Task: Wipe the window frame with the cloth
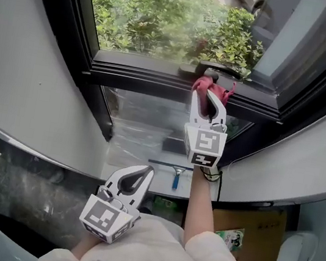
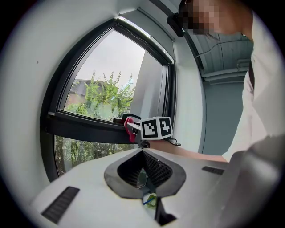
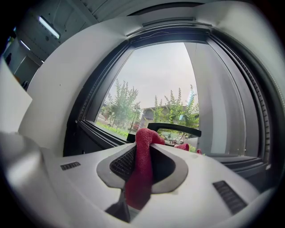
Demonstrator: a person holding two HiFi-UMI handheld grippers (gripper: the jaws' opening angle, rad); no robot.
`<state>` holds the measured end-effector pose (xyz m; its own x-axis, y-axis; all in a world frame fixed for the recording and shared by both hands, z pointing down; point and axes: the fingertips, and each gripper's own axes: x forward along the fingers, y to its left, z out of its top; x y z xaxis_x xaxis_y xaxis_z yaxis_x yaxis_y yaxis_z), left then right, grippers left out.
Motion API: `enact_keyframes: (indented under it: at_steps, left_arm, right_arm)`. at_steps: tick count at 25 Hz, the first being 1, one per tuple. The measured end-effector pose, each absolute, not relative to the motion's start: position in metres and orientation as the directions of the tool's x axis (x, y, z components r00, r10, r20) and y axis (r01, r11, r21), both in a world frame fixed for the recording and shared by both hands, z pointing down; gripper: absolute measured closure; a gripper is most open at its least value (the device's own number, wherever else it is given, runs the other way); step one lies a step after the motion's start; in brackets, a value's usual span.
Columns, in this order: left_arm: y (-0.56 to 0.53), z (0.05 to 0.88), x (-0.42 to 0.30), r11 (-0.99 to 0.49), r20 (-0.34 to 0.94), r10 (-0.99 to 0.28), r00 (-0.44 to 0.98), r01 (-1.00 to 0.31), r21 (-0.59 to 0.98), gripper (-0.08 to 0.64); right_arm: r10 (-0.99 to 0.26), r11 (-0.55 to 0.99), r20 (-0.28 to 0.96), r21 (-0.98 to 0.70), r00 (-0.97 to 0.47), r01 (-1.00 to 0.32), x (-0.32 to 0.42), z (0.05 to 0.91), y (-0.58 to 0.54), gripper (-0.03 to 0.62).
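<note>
The right claw (image 1: 210,97) is clamped on the red cloth (image 1: 210,86). The cloth is bunched between its two jaws, and its top end is pushed up against the dark window frame (image 1: 141,75), just beside the black handle (image 1: 220,69). The left claw (image 1: 145,172) has its jaws together with nothing in them. It hangs low, well apart from the window.

The job now looks like rubbing along the flat bar of the frame. To do it well, press the cloth flat on the bar, so the soft cloth touches it and not the hard claw. Slide slowly sideways (the handle is in the way, so go around it). Hold tight so the cloth does not slip out.
</note>
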<state>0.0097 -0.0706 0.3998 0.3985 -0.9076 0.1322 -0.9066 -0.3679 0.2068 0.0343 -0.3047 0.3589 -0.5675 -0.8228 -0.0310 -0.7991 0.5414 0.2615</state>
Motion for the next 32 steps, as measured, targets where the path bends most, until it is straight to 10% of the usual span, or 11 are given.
enact_keyframes:
  at_steps: [11, 32]
  left_arm:
    - [-0.075, 0.403, 0.023, -0.391, 0.137, -0.896, 0.423, -0.896, 0.212, 0.552]
    - [-0.115, 0.381, 0.037, -0.552, 0.079, -0.814, 0.575, -0.809, 0.203, 0.552]
  right_arm:
    - [-0.82, 0.507, -0.115, 0.307, -0.56, -0.805, 0.06, 0.313, -0.282, 0.502]
    - [-0.837, -0.15, -0.535, 0.432, -0.119, -0.889, 0.253, 0.023, -0.325, 0.503]
